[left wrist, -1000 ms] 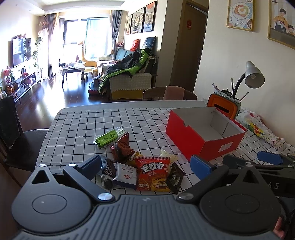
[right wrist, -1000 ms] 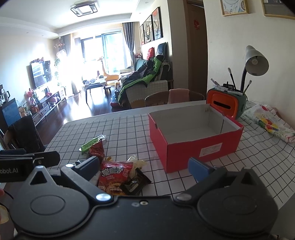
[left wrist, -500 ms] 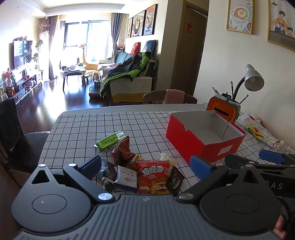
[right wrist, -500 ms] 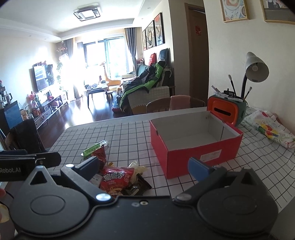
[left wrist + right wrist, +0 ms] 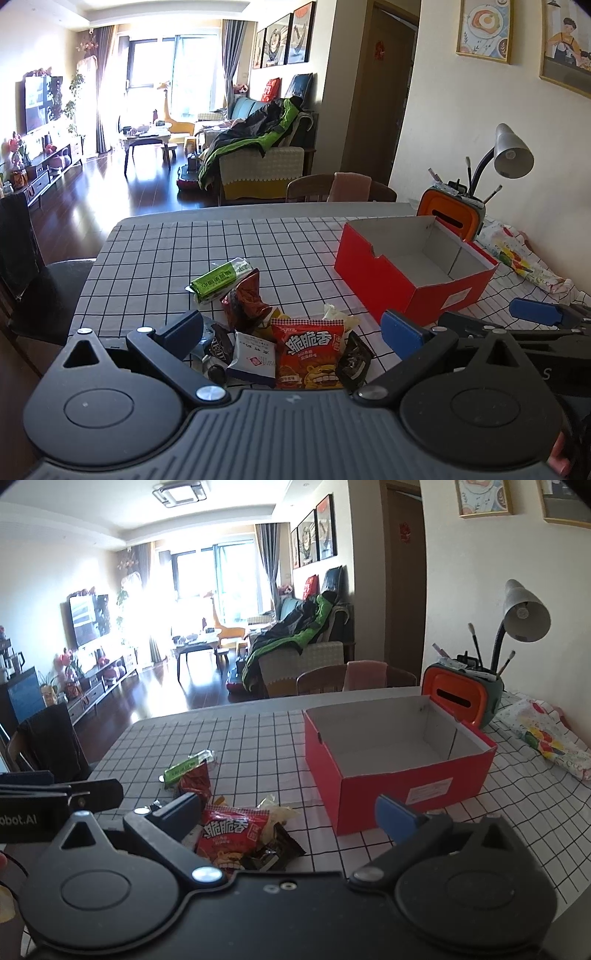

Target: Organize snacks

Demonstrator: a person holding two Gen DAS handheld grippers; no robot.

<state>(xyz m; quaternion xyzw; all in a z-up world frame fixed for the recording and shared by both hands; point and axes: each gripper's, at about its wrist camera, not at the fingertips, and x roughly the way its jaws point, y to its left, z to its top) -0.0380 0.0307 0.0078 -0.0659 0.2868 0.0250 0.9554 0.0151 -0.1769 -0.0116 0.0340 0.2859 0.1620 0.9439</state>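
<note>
A pile of snack packets lies on the checked tablecloth: a red crisp bag (image 5: 309, 353) (image 5: 229, 836), a white packet (image 5: 253, 357), a dark red crumpled bag (image 5: 244, 300) (image 5: 194, 782), a green bar (image 5: 218, 280) (image 5: 186, 767) and dark wrappers (image 5: 352, 363) (image 5: 273, 853). An empty red cardboard box (image 5: 413, 291) (image 5: 399, 794) stands to their right. My left gripper (image 5: 291, 330) hovers open just before the pile. My right gripper (image 5: 288, 812) is open too, between the pile and the box, holding nothing.
An orange pen holder (image 5: 452, 214) (image 5: 461, 694) and a grey desk lamp (image 5: 511, 155) (image 5: 524, 616) stand behind the box by the wall. A colourful folded cloth (image 5: 517, 258) (image 5: 550, 738) lies at the right. A chair (image 5: 340, 186) is at the far edge, another (image 5: 33, 266) at the left.
Both grippers have risen slightly and drawn back, so the snacks and box sit lower in each view. Nothing on the table has moved. Both stay open.
</note>
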